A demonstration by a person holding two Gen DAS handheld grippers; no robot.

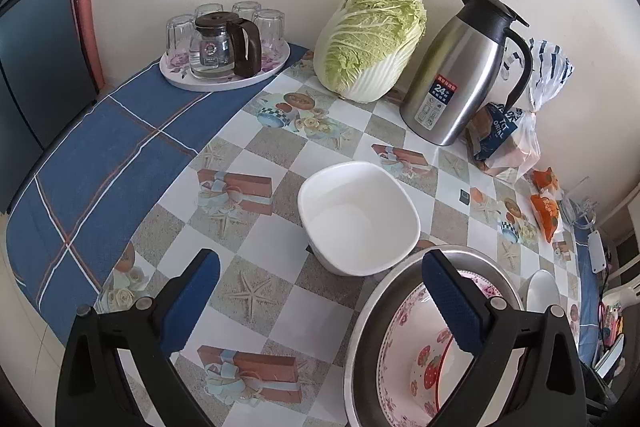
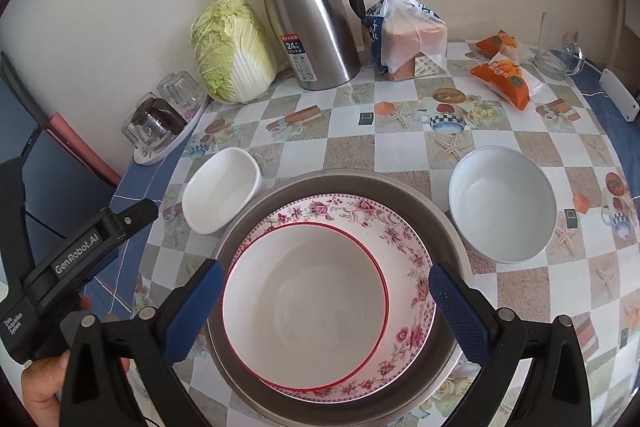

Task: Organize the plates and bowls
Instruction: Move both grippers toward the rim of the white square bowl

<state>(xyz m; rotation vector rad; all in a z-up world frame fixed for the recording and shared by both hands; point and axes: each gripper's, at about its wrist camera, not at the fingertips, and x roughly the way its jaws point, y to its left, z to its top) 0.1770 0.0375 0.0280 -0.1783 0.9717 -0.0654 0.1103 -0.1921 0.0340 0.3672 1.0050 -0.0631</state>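
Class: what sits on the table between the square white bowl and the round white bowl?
The metal basin holding the flowered bowl and red-rimmed bowl, seen from the right wrist.

Red-rimmed bowl [image 2: 304, 303] nested in floral bowl [image 2: 404, 251], steel basin [image 2: 444, 223].

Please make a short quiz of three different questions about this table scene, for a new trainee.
1. True or false: the red-rimmed white bowl sits inside the pink floral plate.
2. How many loose white bowls stand outside the round steel basin?
3. Which is nearer the green napa cabbage: A, the square white bowl; B, the round white bowl?

Key: 1 true; 2 two; 3 A.
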